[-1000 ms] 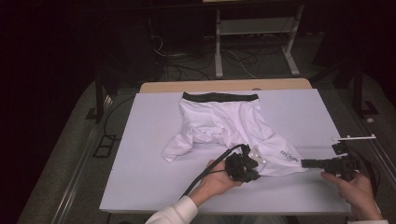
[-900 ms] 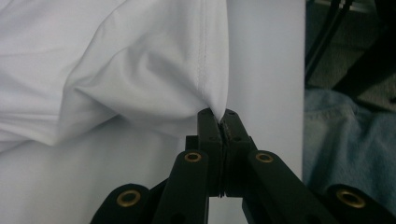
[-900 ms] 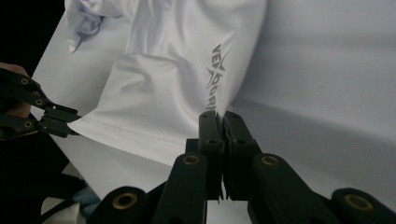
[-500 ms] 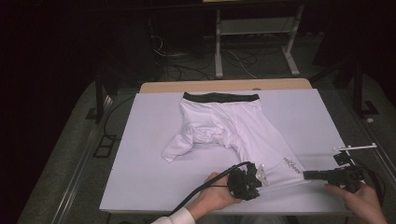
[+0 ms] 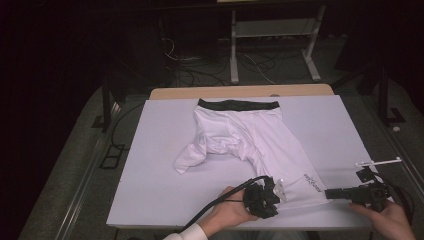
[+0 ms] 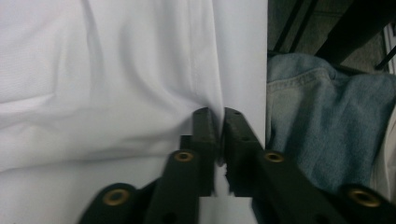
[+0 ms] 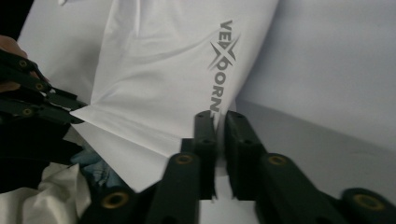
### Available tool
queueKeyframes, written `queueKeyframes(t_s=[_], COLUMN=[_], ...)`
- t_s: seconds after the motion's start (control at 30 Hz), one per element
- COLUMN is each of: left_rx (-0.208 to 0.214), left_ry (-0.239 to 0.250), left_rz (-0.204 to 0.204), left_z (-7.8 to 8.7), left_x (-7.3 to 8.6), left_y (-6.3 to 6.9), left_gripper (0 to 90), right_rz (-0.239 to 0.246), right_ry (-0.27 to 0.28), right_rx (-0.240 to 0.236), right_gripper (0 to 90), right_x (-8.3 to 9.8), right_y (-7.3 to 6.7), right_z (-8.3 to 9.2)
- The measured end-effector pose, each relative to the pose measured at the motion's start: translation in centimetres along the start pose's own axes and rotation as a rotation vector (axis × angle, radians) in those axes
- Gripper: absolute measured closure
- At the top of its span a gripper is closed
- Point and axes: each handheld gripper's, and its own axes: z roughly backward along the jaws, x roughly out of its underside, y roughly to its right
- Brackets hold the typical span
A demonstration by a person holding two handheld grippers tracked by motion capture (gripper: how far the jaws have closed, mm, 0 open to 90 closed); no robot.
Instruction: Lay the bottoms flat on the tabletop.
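**Leg hem pinched at both corners**

My left claw (image 5: 272, 192) stands nearly closed, its jaws just eased a little, with the hem of the white shorts (image 5: 250, 135) between them; my right claw (image 5: 330, 192) likewise, nipping the hem's other corner near the grey logo (image 7: 222, 65). Whether either still bites, I cannot tell for sure. The shorts lie flat on the white table (image 5: 150, 175), dark waistband (image 5: 237, 105) at the far side, 1 leg bunched (the left one). Thin, soft, slippery cloth: I judge hems and waistband the best holds.
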Motion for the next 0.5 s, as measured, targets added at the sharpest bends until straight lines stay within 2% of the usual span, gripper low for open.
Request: queueKeyframes(t_s=[0.03,0.13,0.2,0.33,0.5], left_rx=[0.002,0.001,0.007,0.022,0.026], left_ry=[0.005,0.052,0.077,0.144,0.229], left_rz=[-0.002,0.019,0.04,0.091,0.15], left_z=[0.1,0.6,0.9,1.9,2.9], left_x=[0.1,0.5,0.7,1.4,2.0], left_y=[-0.1,-0.3,-0.6,-1.2,-1.9], left_gripper=[77.8,62.2,55.1,40.5,23.9], right_rz=[0.012,0.056,0.083,0.123,0.128], right_ry=[0.009,0.048,0.072,0.107,0.13], right_rx=[0.011,0.054,0.069,0.097,0.118], right_gripper=[71.5,59.2,53.0,34.1,8.8], right_x=[0.0,-0.2,-0.3,-0.9,-1.4], right_y=[-0.1,-0.7,-1.1,-1.8,-2.4], right_z=[0.1,0.4,0.5,0.4,0.2])
